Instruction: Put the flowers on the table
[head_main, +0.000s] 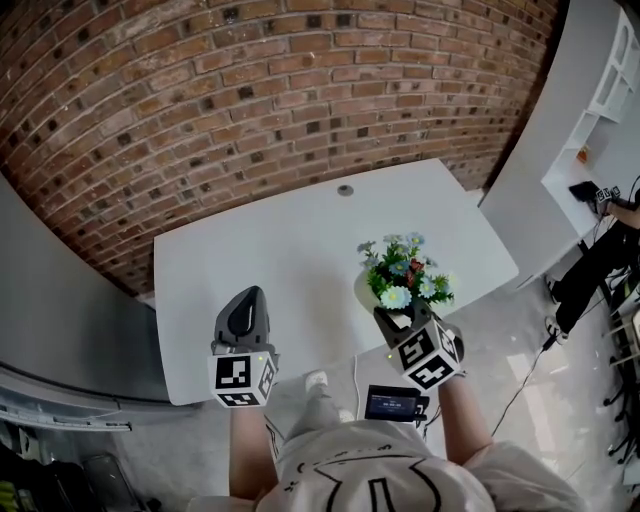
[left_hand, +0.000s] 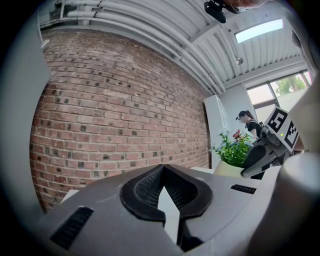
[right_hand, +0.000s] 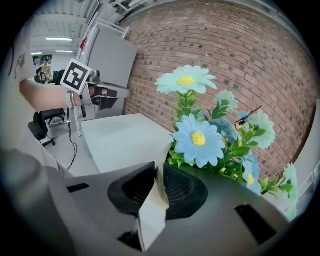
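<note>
head view, near to far. nearest the wearer, the left gripper (head_main: 250, 293) hangs over the near left part of the white tabletop (head_main: 280, 250). in the left gripper view (left_hand: 161, 170) its jaws are closed tip to tip with nothing between them. level with it on the other side, the right gripper (head_main: 392, 316) tilts downward. in the right gripper view (right_hand: 159, 172) its jaws are clamped on the thin rim of the cream pot (right_hand: 151, 212), one pad inside the wall and one outside.

the flowers (head_main: 405, 272), pale blue and white daisies among green leaves, stand upright in that cream pot (head_main: 363, 291), just beyond the jaws. they sit over the near right part of the tabletop, close to its front edge. no view shows whether the base is touching the surface. beyond lie bare tabletop, a small round cable hole (head_main: 345, 189) near the far edge, and the brick wall (head_main: 250, 90).

judged step: setting the pot down. a one-sided rim grip lets the pot swing, so the lowering should be slow and vertical with the pot kept plumb. the base is better placed further in from the edge, where more bare surface shows. the jaws should part only once the base sits flat, then withdraw back along the rim line, clear of the blooms leaning over it. the idle left gripper is free to steady the pot wall if it tips.
</note>
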